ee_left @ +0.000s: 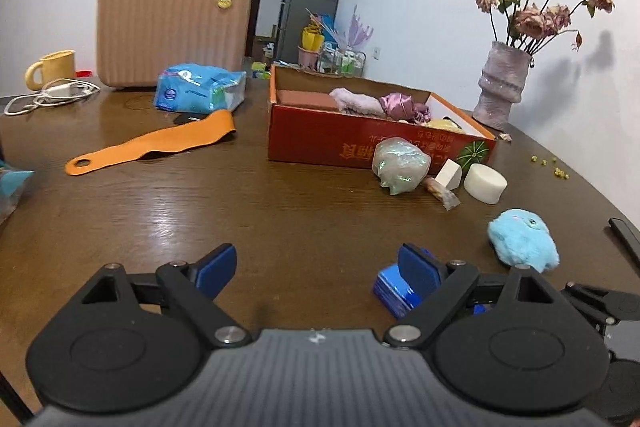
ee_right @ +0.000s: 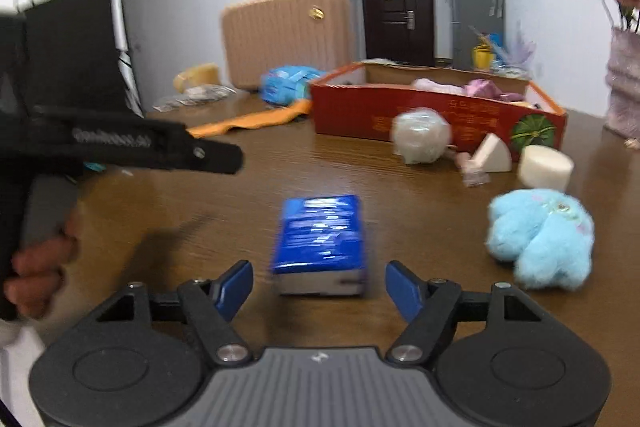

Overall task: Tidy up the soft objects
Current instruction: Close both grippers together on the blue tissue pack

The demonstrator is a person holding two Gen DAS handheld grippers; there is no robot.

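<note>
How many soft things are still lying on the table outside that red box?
5. A wrapped iridescent ball, white wedge sponge and round white sponge by the red box; a blue plush toy nearer; a blue tissue pack before the right gripper. Others may be hidden.

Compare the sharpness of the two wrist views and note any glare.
Left wrist view: sharp, window glare streaking the table, vase shadow on the wall. Right wrist view: motion-blurred, smearing the blue tissue pack and blue plush toy; ceiling light blown out.

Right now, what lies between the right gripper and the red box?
The blue tissue pack lies just ahead of the right gripper, jaws open. Beyond it, bare table up to the red box, in the right wrist view.
</note>
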